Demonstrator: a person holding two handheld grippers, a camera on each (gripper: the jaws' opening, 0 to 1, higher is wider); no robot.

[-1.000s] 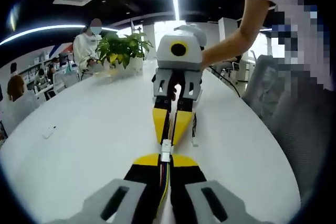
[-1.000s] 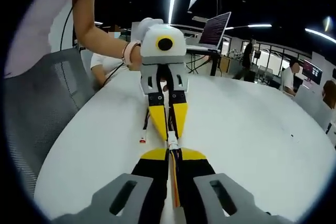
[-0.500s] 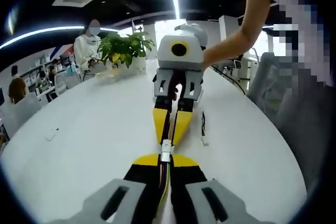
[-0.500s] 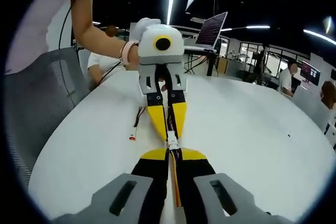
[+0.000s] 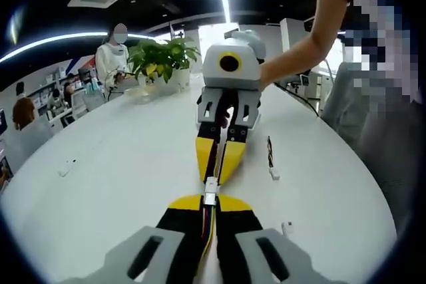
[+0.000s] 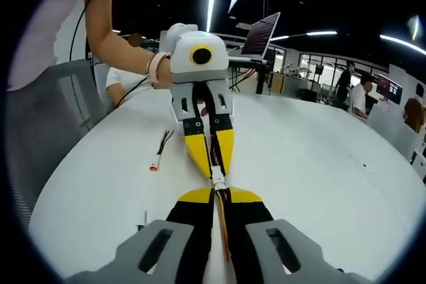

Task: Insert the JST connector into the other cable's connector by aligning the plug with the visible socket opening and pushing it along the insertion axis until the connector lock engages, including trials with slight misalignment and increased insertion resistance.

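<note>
Low in the left gripper view, my left gripper (image 5: 210, 204) is shut on a cable with coloured wires. The cable ends in a white JST connector (image 5: 210, 189) at the jaw tips. My right gripper (image 5: 217, 169) faces it tip to tip, yellow fingers (image 5: 204, 154) shut on the other cable. In the right gripper view, the right gripper (image 6: 219, 197) is shut on orange-red wires. The white connector (image 6: 217, 179) sits between it and the left gripper (image 6: 213, 165). The two connector halves touch in line; I cannot tell whether the lock is engaged.
Both grippers hover over a white oval table (image 5: 100, 164). A loose cable (image 5: 270, 157) lies beside them, its red plug (image 6: 154, 166) toward the chair (image 6: 46, 118). At the far end stand a potted plant (image 5: 160, 61) and a laptop (image 6: 261, 34). Several people are behind.
Both grippers stay shut and tip to tip. The pair has drifted together over the table, so the loose cable sits further out to the side in each view.
</note>
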